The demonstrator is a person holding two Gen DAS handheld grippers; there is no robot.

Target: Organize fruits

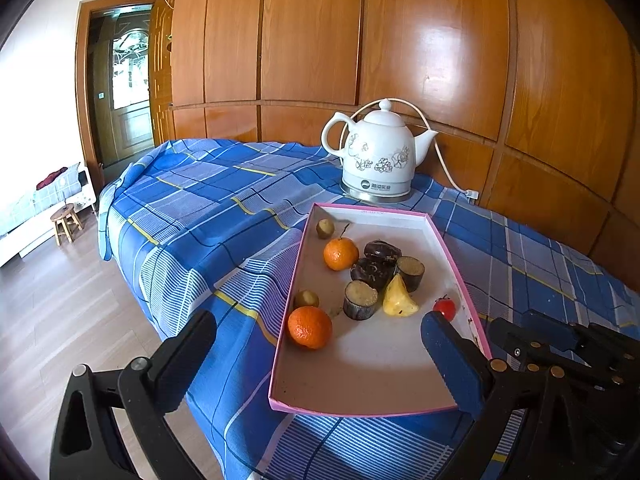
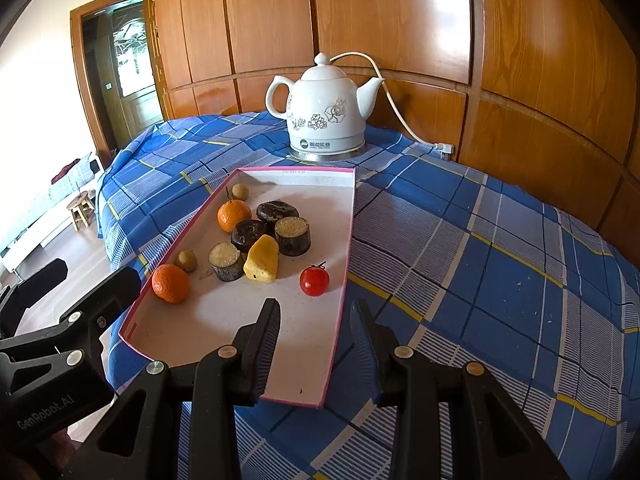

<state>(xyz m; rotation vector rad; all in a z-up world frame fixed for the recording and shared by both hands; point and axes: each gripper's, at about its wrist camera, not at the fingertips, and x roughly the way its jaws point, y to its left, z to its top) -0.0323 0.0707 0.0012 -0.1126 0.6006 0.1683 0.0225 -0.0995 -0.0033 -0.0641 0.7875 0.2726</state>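
A shallow pink-rimmed tray (image 2: 347,216) is lying on the blue plaid counter (image 2: 480,264), with a white kettle (image 2: 320,112) standing past it at 12 o'clock. All the fruit is sitting inside the tray. The cherry tomato (image 2: 314,280) is resting nearest the right tongs (image 2: 316,312), close to the tray's 3 o'clock wall. The near orange (image 2: 170,283) is sitting toward 9 o'clock, with a small brown fruit (image 2: 186,260) just beside it. A second orange (image 2: 233,216) is lying further back, and another small brown fruit (image 2: 240,191) sits beyond it. A yellow wedge (image 2: 262,264) is leaning among dark cut pieces (image 2: 293,234) at the tray's middle.

The right tongs are hovering narrowly parted and holding nothing, with one jaw over the tray floor and the other outside its wall. The left tongs (image 1: 320,320) are spreading wide and empty, straddling the tray's 9 o'clock side.

The tomato is looking light, smooth and easily bruised, so a gentle squeeze across its widest middle seems best. The oranges are appearing firmer and rounder, likely rolling if nudged, and a grip across the equator should suit them. The yellow wedge is looking soft and slick; its flatter flanks probably offer the surest hold.
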